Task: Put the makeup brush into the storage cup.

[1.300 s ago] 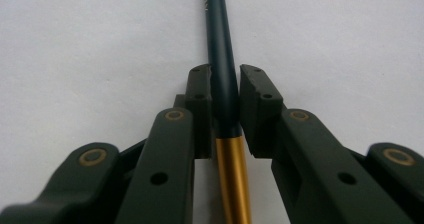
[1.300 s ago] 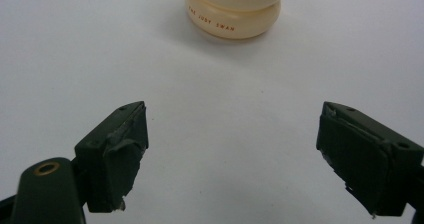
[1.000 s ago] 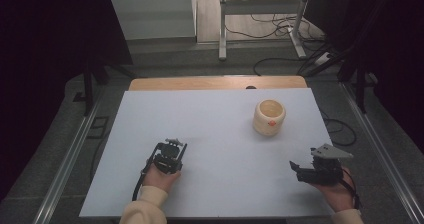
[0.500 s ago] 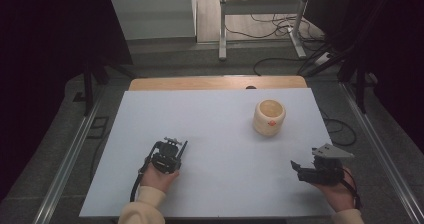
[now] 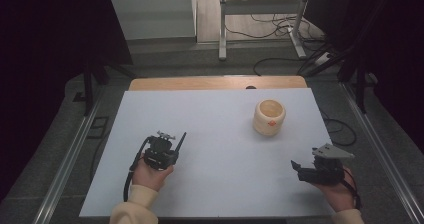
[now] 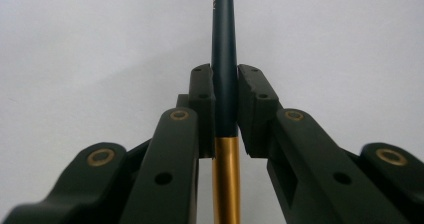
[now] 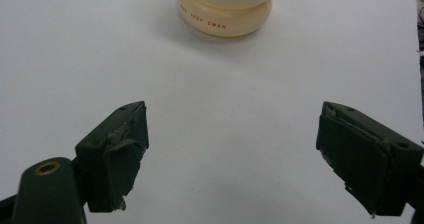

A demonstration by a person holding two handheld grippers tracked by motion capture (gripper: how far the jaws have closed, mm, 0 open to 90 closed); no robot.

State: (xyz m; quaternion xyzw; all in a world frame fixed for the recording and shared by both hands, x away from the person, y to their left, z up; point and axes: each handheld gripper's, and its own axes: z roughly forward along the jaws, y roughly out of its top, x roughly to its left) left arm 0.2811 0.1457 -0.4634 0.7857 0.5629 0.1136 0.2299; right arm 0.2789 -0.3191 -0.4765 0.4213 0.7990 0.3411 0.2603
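Clamped between the closed jaws of the left gripper (image 6: 225,109): a slim dark-blue pen with a gold metal end (image 6: 224,59), tip angled up and away over the near-left part of the white table (image 5: 215,134). Step in hand, judged: pen picked up, carry pending; next move calls for travel toward the round cream ceramic cup (image 5: 269,117) near the far-right corner, tip aligned over its open mouth. Right gripper (image 7: 232,159): jaws wide, empty, held low near the right edge, aimed at the cup.

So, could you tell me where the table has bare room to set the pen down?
Nearly everywhere: the white table is bare between the left gripper holding the pen and the cream pot, and between the pot and the right gripper. Nowhere is crowded.
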